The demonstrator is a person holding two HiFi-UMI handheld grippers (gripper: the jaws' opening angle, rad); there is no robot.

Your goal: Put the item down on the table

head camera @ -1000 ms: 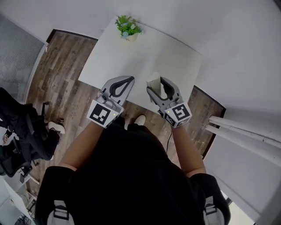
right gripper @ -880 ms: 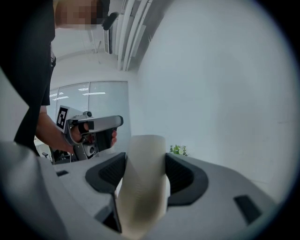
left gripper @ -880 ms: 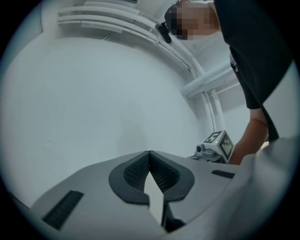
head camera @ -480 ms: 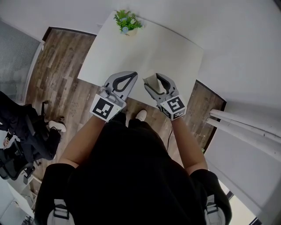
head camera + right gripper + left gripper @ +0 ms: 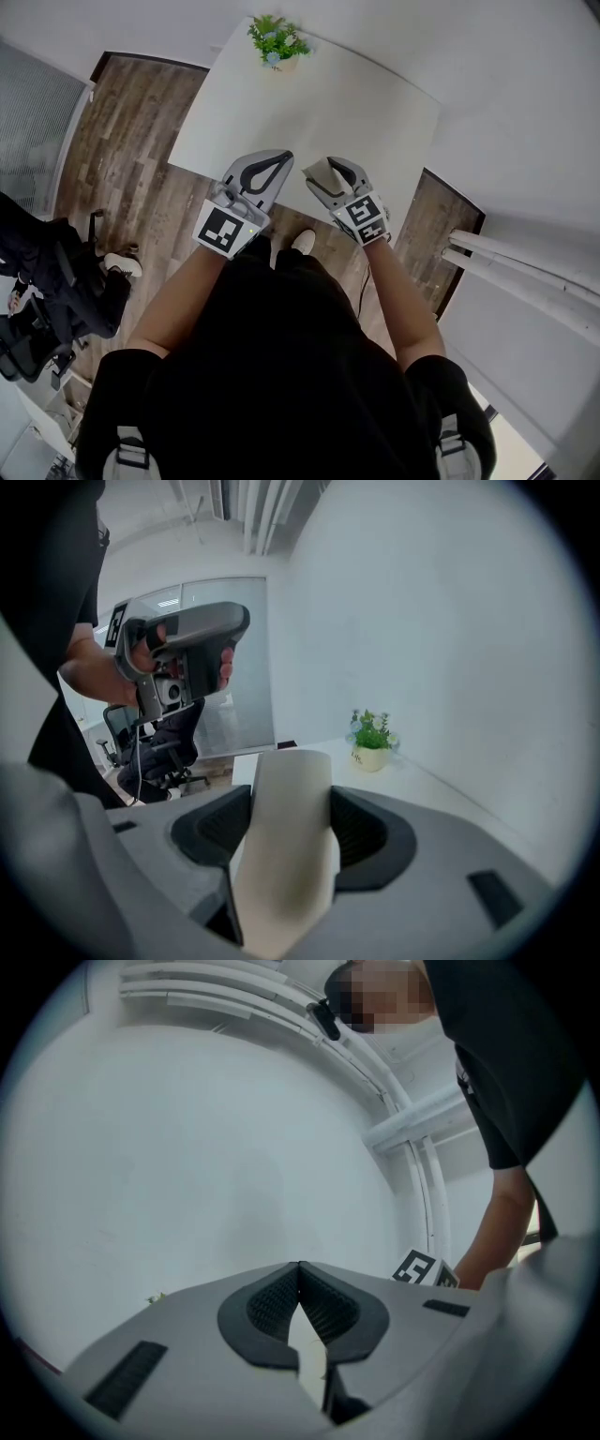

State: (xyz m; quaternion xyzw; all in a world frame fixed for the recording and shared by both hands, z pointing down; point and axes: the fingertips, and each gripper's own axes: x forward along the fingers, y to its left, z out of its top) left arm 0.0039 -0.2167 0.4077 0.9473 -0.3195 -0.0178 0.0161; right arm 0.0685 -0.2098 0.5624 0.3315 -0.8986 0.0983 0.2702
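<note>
- Right gripper was clamped on the item, a pale beige tube-like piece; both pads pressed its sides, jaws standing wide because the item is wide
- Item stood roughly upright between the jaws, top end poking out past the tips; its lower end was hidden inside the gripper
- Item was off the table, held in the air over the near edge; right gripper view showed the tabletop below and ahead, with no contact
- Judgement: the side grip keeps the item's base free, so it can be lowered straight onto the surface
- Left gripper was clenched with nothing in it, pads meeting at the tips; it hung just beside the right one, also at the near edge, apparently idle and out of the way
- Plant sat at the far end of the table, well apart from both grippers, so the near half is free for the set-down
- Judgement: placing not yet done; what remains is to lower, then let go
</note>
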